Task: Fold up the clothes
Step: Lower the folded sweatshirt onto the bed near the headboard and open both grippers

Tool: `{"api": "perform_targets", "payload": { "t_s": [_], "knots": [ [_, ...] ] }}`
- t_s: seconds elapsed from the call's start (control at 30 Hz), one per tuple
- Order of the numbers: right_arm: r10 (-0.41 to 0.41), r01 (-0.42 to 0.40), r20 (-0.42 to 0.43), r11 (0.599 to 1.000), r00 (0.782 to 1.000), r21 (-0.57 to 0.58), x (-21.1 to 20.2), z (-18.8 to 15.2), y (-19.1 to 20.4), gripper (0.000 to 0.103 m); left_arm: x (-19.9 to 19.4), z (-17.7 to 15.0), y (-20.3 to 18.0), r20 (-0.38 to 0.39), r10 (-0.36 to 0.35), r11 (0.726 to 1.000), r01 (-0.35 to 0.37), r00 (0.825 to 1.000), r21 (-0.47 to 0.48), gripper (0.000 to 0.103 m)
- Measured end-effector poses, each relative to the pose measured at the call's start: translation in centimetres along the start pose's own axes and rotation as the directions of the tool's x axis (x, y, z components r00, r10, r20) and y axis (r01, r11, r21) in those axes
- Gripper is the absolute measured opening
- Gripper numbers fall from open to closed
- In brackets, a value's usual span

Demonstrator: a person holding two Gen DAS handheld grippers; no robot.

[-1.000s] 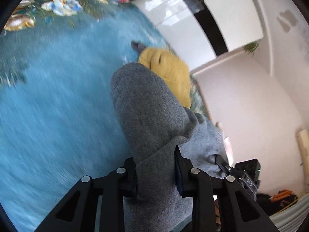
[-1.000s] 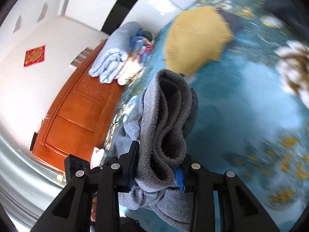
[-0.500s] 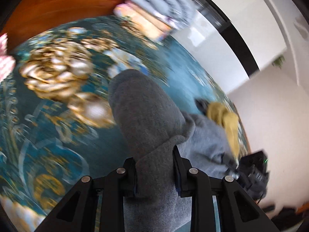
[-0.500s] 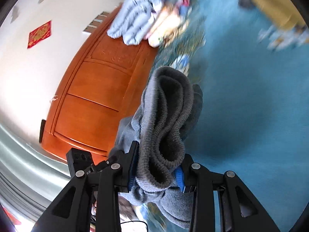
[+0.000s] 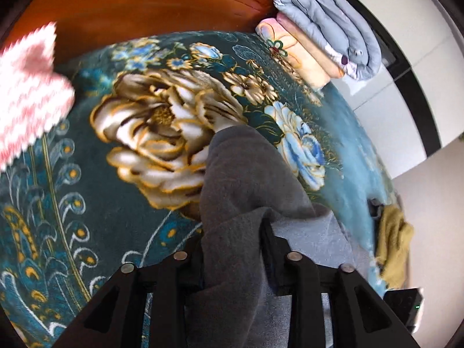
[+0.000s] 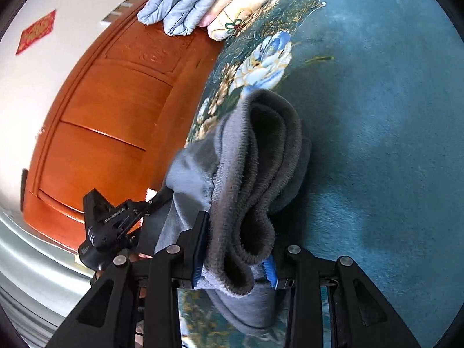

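Grey fleecy garment point(image 5: 246, 174) bunched, ribbed hem point(image 6: 249, 174) folded, floral plush blanket point(image 5: 87, 174).

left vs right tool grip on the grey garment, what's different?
The left tool pinches a smooth, plain fold of the grey garment; the right tool clamps a bunched, ribbed edge in several layers. Blue pads show on the right tool; none are visible on the left. Both are shut on the same garment, held over the floral blanket.
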State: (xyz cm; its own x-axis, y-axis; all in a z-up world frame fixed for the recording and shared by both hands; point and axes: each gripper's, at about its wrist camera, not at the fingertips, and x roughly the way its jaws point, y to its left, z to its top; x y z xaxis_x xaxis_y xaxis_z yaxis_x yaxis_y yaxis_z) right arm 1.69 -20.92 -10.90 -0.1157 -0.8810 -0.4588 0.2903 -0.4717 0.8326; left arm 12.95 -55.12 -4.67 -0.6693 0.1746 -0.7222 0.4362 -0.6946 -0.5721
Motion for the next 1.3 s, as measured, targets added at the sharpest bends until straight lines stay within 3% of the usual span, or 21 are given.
{"api": "perform_targets", "payload": {
  "t_s": [0.13, 0.23, 0.33, 0.43, 0.5, 0.57, 0.67, 0.77, 0.9, 1.03, 1.17, 1.3],
  "knots": [
    [-0.028, 0.026, -0.029, 0.997, 0.999, -0.079, -2.2, 0.3, 0.4, 0.041, -3.2, -0.5, 1.2, 0.075, -0.042, 0.998, 0.046, 0.996, -0.051, 0.055],
    [-0.094, 0.104, 0.063, 0.978, 0.994, -0.182, -5.4, 0.6, 1.5, 0.041, -6.3, -0.6, 1.4, 0.178, 0.011, 0.999, -0.002, 0.984, -0.05, 0.056],
    [-0.111, 0.143, 0.127, 0.951, 0.986, -0.274, -6.9, 1.2, 4.0, 0.041, -8.3, -1.2, -1.3, 0.255, 0.045, 0.995, -0.067, 0.966, 0.078, 0.057],
    [-0.07, 0.104, 0.106, 0.923, 0.992, -0.371, -5.7, 1.0, 7.1, 0.041, -7.2, -2.6, -4.6, 0.205, 0.004, 0.972, -0.051, 0.979, 0.229, 0.056],
    [-0.078, 0.105, 0.08, 0.898, 0.994, -0.428, -4.5, 0.0, 8.2, 0.042, -5.6, -3.4, -5.5, 0.173, 0.041, 0.954, -0.09, 0.984, 0.285, 0.056],
    [-0.118, 0.131, 0.059, 0.888, 0.991, -0.44, -2.6, -1.1, 7.5, 0.041, -4.4, -3.7, -5.0, 0.158, 0.098, 0.951, -0.14, 0.983, 0.276, 0.056],
    [-0.166, 0.165, 0.03, 0.914, 0.986, -0.37, -0.2, -2.2, 4.7, 0.042, -2.6, -3.8, -2.5, 0.12, 0.122, 0.97, -0.144, 0.985, 0.195, 0.056],
    [-0.137, 0.143, 0.039, 0.937, 0.99, -0.319, 0.7, -2.0, 3.3, 0.042, -1.4, -4.2, -1.5, 0.098, 0.133, 0.976, -0.148, 0.986, 0.159, 0.055],
    [-0.157, 0.153, 0.016, 0.926, 0.988, -0.344, -0.2, -1.9, 4.4, 0.042, -1.8, -4.5, -1.9, 0.111, 0.156, 0.977, -0.17, 0.981, 0.13, 0.055],
    [-0.175, 0.166, 0.015, 0.901, 0.984, -0.401, -3.1, -3.1, 5.2, 0.042, -3.9, -6.4, -3.4, 0.17, 0.183, 0.963, -0.211, 0.968, 0.165, 0.056],
    [-0.247, 0.239, 0.042, 0.858, 0.968, -0.456, -5.7, -6.0, 4.0, 0.044, -5.5, -9.8, -4.8, 0.211, 0.222, 0.945, -0.263, 0.952, 0.195, 0.063],
    [-0.367, 0.352, 0.074, 0.786, 0.927, -0.509, -5.8, -8.4, 3.0, 0.047, -6.0, -13.7, -5.7, 0.242, 0.355, 0.896, -0.403, 0.903, 0.189, 0.066]
  ]
}}
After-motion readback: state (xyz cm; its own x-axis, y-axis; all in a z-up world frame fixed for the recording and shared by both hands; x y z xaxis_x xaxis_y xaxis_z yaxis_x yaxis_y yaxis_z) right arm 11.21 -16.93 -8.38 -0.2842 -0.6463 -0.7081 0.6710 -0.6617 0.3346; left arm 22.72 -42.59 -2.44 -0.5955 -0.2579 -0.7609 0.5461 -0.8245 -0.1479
